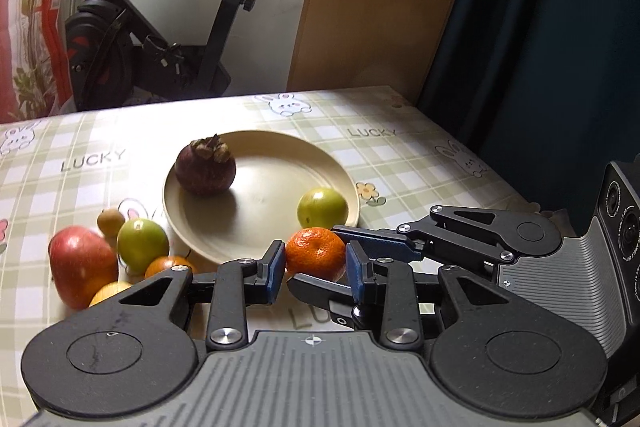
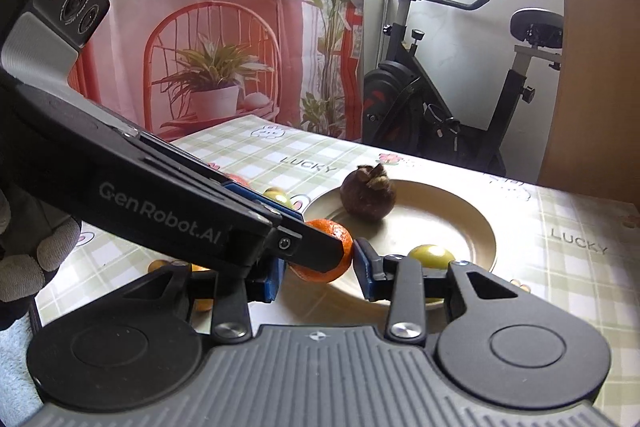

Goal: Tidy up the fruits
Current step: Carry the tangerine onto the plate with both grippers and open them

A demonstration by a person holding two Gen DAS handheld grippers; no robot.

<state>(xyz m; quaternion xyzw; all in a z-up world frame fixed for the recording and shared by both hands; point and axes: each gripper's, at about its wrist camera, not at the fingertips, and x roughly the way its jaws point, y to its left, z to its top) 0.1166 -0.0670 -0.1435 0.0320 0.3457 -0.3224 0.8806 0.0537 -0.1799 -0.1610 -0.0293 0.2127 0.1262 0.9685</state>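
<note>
An orange tangerine (image 1: 315,254) sits at the near rim of the beige plate (image 1: 260,227), and my left gripper (image 1: 316,267) is shut on it, blue pads pressed to both sides. My right gripper (image 2: 316,277) comes in from the right and straddles the same tangerine (image 2: 332,241). It stands open, with a small gap showing at its left pad. The left gripper's fingers (image 2: 312,247) hide part of the fruit in the right wrist view. A dark mangosteen (image 1: 205,167) and a green fruit (image 1: 322,207) lie on the plate.
Left of the plate lies a pile: a red apple (image 1: 82,271), a green fruit (image 1: 142,245), a small brown fruit (image 1: 111,221) and orange-yellow ones (image 1: 168,265). A gloved hand (image 2: 32,259) holds the left gripper. An exercise bike (image 1: 160,39) stands beyond the checked table's far edge.
</note>
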